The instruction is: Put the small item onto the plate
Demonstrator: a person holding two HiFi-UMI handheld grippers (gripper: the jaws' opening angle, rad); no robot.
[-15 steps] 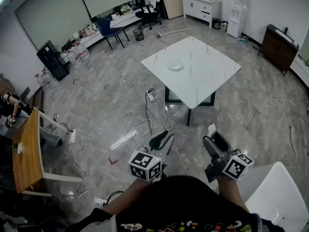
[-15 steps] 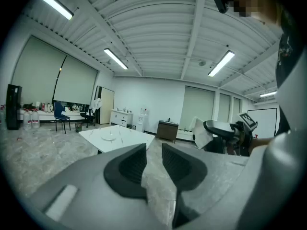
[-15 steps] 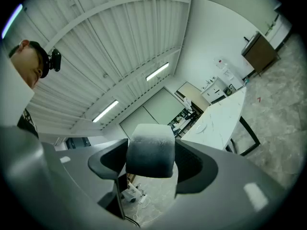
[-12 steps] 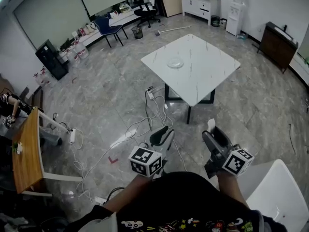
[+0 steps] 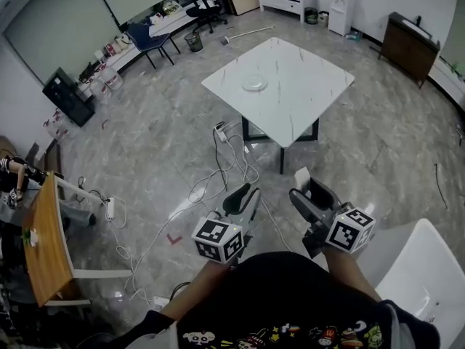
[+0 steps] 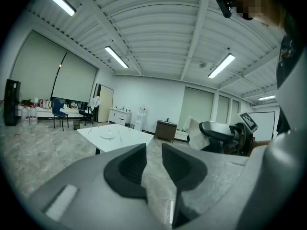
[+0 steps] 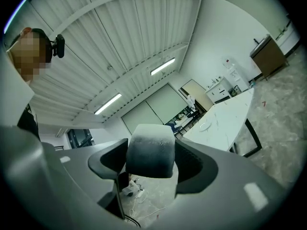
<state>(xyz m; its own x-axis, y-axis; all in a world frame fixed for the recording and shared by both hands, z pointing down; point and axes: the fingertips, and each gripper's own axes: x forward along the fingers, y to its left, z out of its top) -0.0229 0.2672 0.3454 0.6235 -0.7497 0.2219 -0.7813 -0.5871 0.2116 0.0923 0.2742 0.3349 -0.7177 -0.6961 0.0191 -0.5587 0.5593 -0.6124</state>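
A clear plate (image 5: 255, 83) lies on the white marble table (image 5: 305, 93), far ahead of both grippers. My right gripper (image 5: 305, 189) is shut on the small white item (image 5: 301, 177), held over the floor near my body. In the right gripper view the item (image 7: 150, 150) fills the gap between the jaws, with the plate (image 7: 206, 126) small in the distance. My left gripper (image 5: 245, 192) is shut and holds nothing; only a thin slit shows between its jaws in the left gripper view (image 6: 153, 159). That view also catches the plate (image 6: 106, 134) and the white item (image 6: 194, 127).
Cables (image 5: 218, 173) trail over the grey floor between me and the table. A white chair (image 5: 414, 267) stands at my lower right, a wooden desk (image 5: 43, 246) at the left. A dark cabinet (image 5: 410, 38) and a blue chair (image 5: 149, 38) stand by the far walls.
Both grippers sit a little higher in the head view, and the table has slid toward the top left. The right gripper keeps its hold on the white item.
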